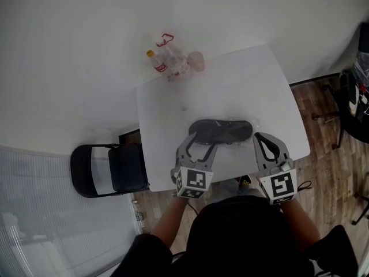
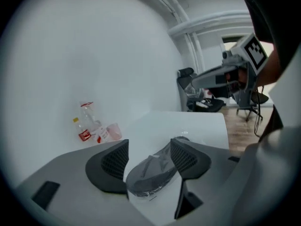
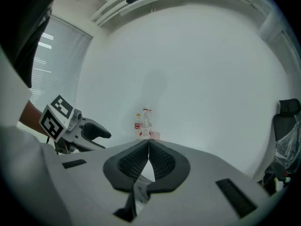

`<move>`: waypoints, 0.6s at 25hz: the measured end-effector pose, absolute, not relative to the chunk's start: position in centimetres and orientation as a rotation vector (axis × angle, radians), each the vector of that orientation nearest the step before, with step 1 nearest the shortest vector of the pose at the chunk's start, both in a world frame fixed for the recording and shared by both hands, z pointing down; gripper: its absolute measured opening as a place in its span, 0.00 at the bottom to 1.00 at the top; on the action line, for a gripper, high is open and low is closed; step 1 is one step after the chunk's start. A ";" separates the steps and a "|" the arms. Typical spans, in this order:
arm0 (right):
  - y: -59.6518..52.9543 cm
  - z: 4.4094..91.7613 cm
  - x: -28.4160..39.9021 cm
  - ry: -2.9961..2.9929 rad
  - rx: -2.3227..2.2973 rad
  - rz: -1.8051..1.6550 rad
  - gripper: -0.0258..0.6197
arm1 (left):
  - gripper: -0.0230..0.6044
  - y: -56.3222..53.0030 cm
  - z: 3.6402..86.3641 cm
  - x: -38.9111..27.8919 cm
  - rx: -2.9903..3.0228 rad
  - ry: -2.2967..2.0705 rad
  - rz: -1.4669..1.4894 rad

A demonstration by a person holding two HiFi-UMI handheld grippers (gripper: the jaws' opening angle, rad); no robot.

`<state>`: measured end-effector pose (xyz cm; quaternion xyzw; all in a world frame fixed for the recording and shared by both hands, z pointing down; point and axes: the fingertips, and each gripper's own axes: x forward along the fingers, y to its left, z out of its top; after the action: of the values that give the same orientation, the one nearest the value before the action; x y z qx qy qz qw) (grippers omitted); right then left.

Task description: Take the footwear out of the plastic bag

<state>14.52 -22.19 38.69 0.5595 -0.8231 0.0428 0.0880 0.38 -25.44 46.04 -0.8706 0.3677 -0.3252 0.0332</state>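
One dark grey shoe, wrapped in one clear plastic bag, lies lengthwise on the near part of the white table. Two tongs in frame. My left tongs are about half open with the shoe's left end between the jaws; the pads are not clamped on it. My right tongs sit at the shoe's right end with the pads closed together; I can't tell if any bag film is pinched. At the table's far corner are three plastic containers, one with a yellow cap. One black chair stands left of the table.
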 end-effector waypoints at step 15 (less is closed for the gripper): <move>-26.5 39.3 14.2 -2.319 1.733 0.103 0.07 | 0.82 -28.8 60.1 0.8 -2.574 0.304 -1.639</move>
<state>14.16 -26.52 39.27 0.5939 -0.7944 0.0354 0.1221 0.79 -28.77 60.12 -0.8388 0.0991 -0.5340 0.0377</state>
